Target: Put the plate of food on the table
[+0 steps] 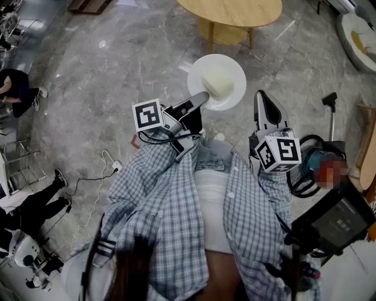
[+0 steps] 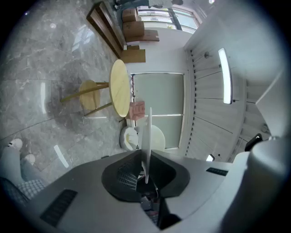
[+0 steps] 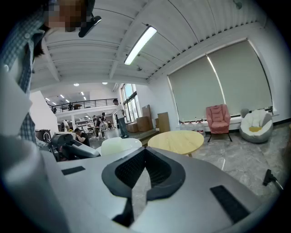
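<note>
Left tongs [image 1: 204, 97] clamped on 7 o'clock rim of white plate [image 1: 202, 69], above marble floor [image 1: 106, 70]. Pale food block [image 1: 218, 86] on plate. Round wooden worktop [image 1: 229, 12] at plate's 12 o'clock, not touching. Right tongs [image 1: 262, 95] together, empty.

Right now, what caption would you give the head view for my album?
Left gripper holds a white plate of pale food by its rim above the marble floor, round wooden table ahead.
</note>
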